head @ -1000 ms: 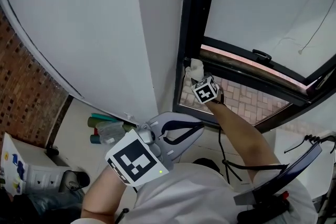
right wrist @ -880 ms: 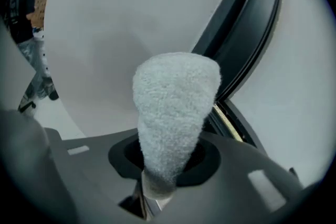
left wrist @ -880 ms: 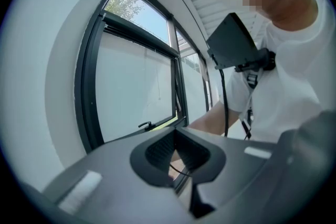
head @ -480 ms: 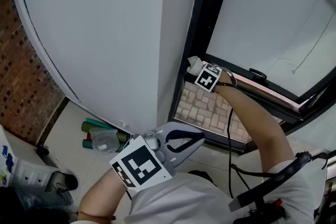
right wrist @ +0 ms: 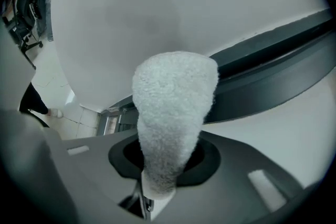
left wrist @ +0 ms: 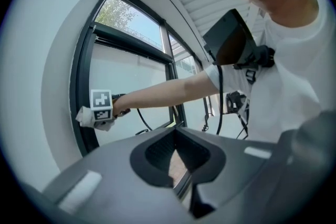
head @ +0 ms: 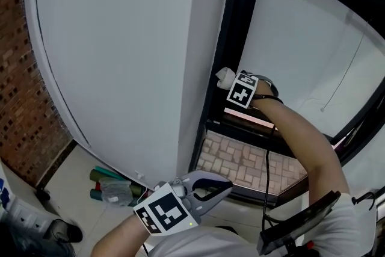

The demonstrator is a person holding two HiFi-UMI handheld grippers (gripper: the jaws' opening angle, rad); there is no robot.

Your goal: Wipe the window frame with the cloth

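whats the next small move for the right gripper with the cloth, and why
Probably slide the right gripper upward along the dark upright of the window frame. Its jaws are shut on the cloth, the cloth's end sits at that upright, and more of the upright runs on above.

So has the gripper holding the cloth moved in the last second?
Yes. The right gripper with the cloth has climbed the window frame, from beside the pink-edged bar to above it.

We logged a white wall beside the dark window frame, its frosted pane evenly daylit. Red brick wall stood at left. Pale floor tiles below, bottles at the white wall's foot.
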